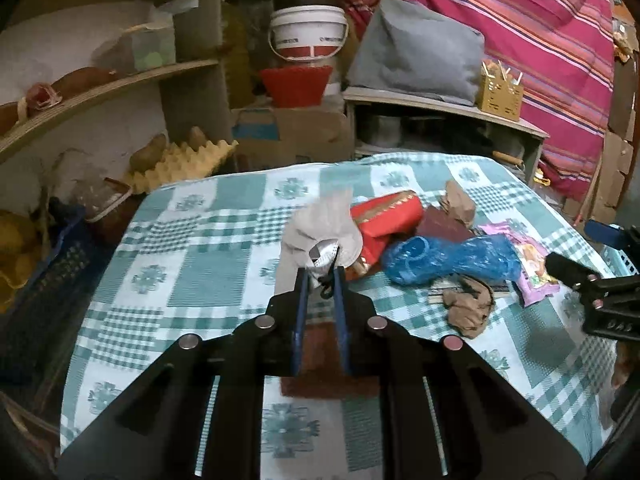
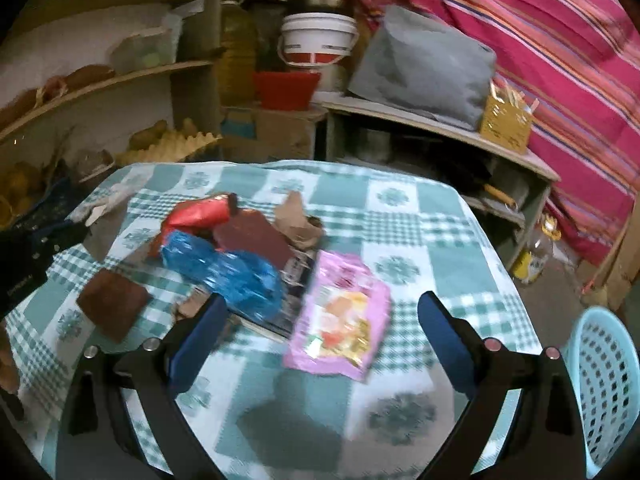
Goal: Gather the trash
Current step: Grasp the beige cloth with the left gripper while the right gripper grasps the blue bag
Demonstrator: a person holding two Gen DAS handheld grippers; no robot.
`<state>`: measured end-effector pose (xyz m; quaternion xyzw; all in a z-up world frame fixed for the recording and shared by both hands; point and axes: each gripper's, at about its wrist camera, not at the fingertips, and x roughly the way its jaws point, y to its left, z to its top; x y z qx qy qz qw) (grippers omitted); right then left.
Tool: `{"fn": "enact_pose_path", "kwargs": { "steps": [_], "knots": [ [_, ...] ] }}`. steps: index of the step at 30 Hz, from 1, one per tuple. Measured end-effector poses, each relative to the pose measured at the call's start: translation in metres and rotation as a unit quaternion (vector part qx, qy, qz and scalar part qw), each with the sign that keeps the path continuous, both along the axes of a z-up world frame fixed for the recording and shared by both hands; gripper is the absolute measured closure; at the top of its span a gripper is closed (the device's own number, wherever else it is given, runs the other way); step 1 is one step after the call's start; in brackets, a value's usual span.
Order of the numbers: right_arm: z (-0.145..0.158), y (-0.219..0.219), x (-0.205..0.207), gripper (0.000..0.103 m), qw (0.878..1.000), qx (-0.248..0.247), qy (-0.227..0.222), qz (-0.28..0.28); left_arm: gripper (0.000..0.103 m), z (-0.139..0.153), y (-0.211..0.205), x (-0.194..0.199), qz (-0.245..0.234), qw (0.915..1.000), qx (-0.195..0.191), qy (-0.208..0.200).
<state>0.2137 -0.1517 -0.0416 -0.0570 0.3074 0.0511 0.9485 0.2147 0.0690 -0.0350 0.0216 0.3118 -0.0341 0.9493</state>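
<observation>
Pinching a crumpled grey wrapper (image 1: 320, 232), left hand-held gripper (image 1: 321, 270); right hand-held gripper (image 2: 324, 312) spread wide, empty.

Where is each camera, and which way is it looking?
Left wrist: sits on the left gripper, looking forward and down over the table; its own fingers pinch a grey wrapper, and the right gripper shows at the right edge.
Right wrist: sits on the right gripper, open above the pink packet; a basket stands right.
Both show the blue bag, red packet and white bucket.
</observation>
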Motion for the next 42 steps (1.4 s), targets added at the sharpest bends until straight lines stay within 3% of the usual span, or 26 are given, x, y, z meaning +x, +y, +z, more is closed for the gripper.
{"fn": "enact_pose_path", "kwargs": {
  "steps": [6, 11, 13, 18, 19, 24, 32, 37, 39, 41, 42],
  "knots": [
    [-0.009, 0.033, 0.021, 0.009, 1.000, -0.005, 0.018, 0.021, 0.102, 0.002, 0.017, 0.002, 0.012, 0.9999, -0.008, -0.003],
    [-0.026, 0.045, 0.037, 0.013, 0.998, -0.008, 0.049, 0.025, 0.102, 0.000, 0.028, 0.003, 0.020, 0.9998, -0.007, -0.004],
    [-0.029, 0.046, 0.040, 0.040, 0.998, -0.002, 0.058, 0.032, 0.102, -0.002, 0.036, 0.006, 0.027, 0.9996, -0.012, 0.002],
    [-0.030, 0.045, 0.044, 0.075, 0.996, 0.017, 0.068, 0.052, 0.102, -0.007, 0.056, 0.010, 0.039, 0.9989, -0.019, 0.018],
    [-0.028, 0.043, 0.043, 0.078, 0.996, 0.020, 0.064, 0.052, 0.101, -0.008, 0.059, 0.012, 0.042, 0.9987, -0.019, 0.022],
    [-0.009, 0.033, 0.036, 0.085, 0.998, 0.032, 0.027, 0.044, 0.050, -0.014, 0.060, 0.016, 0.045, 0.9983, -0.021, 0.031],
    [0.016, 0.006, 0.021, 0.084, 0.999, 0.039, -0.012, 0.019, 0.031, -0.029, 0.023, 0.036, 0.013, 0.9983, 0.004, 0.056],
    [0.012, -0.013, 0.021, 0.084, 0.999, 0.046, -0.001, 0.005, 0.034, -0.049, 0.007, 0.052, 0.007, 0.9953, 0.021, 0.095],
    [0.011, -0.019, 0.021, 0.084, 0.999, 0.046, 0.002, 0.001, 0.052, -0.057, 0.010, 0.058, 0.010, 0.9932, 0.016, 0.114],
    [0.012, -0.024, 0.020, 0.085, 0.999, 0.048, 0.000, -0.002, 0.059, -0.059, 0.015, 0.060, 0.008, 0.9928, -0.001, 0.120],
    [0.013, -0.026, 0.019, 0.085, 0.999, 0.048, -0.001, -0.003, 0.072, -0.059, 0.017, 0.060, 0.009, 0.9928, -0.008, 0.119]
  ]
}}
